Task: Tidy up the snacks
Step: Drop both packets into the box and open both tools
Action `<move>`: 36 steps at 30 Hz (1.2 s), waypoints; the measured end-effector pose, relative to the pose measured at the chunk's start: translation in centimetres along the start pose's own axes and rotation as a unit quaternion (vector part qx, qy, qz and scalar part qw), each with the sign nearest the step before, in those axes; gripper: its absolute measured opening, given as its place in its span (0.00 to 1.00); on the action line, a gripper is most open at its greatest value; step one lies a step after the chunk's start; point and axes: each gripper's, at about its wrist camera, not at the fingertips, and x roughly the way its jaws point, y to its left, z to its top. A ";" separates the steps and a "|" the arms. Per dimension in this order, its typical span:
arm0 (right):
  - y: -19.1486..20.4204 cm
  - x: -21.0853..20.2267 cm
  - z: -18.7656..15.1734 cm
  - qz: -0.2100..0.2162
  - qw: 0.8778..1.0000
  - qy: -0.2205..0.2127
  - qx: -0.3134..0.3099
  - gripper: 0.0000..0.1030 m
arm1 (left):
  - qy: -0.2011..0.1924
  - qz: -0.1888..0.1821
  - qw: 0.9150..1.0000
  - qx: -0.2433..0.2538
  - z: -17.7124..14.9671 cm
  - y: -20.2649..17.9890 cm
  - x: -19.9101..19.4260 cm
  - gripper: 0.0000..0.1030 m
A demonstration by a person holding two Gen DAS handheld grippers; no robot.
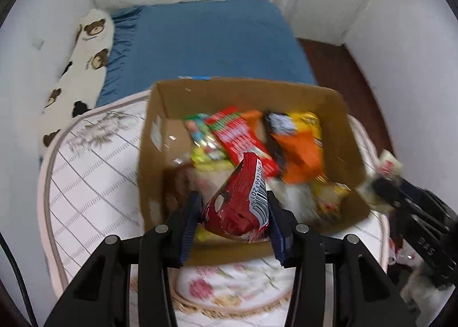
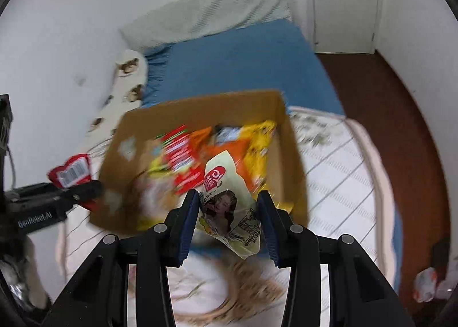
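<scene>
An open cardboard box (image 1: 160,126) stands on the bed and holds several bright snack packs, red (image 1: 240,138), orange (image 1: 300,152) and yellow. My left gripper (image 1: 233,206) is shut on a red snack packet (image 1: 243,201) with a barcode, held over the box's near edge. My right gripper (image 2: 229,206) is shut on a pale yellow snack packet (image 2: 229,201) with a woman's face on it, over the near side of the box (image 2: 120,149). The right gripper also shows at the right of the left wrist view (image 1: 383,183), and the left gripper at the left of the right wrist view (image 2: 86,189).
The box rests on a white quilted cover (image 1: 86,178) with a flower pattern over a blue bedsheet (image 1: 206,40). A bear-print pillow (image 1: 86,57) lies along the left wall. A door (image 2: 343,3) and dark floor (image 2: 386,115) lie to the right, with crumpled bags (image 2: 429,287) on the floor.
</scene>
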 end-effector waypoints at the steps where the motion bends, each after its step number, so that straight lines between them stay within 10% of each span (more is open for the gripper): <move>1: -0.4 1.2 1.2 -0.014 1.000 0.011 -0.001 0.44 | 0.011 0.013 1.000 -0.006 1.4 0.7 1.3 0.41; 8: -2.0 8.4 4.0 -0.056 0.994 0.088 0.012 0.47 | 0.083 0.052 0.995 -0.021 5.3 3.6 8.7 0.42; 12: -2.9 11.4 4.1 -0.083 0.989 0.124 0.023 0.99 | 0.066 0.054 0.996 -0.032 5.6 4.6 10.1 0.85; 36: -0.2 9.2 1.3 -0.076 0.991 0.106 0.000 0.99 | 0.050 0.022 0.998 -0.034 0.0 1.8 9.3 0.85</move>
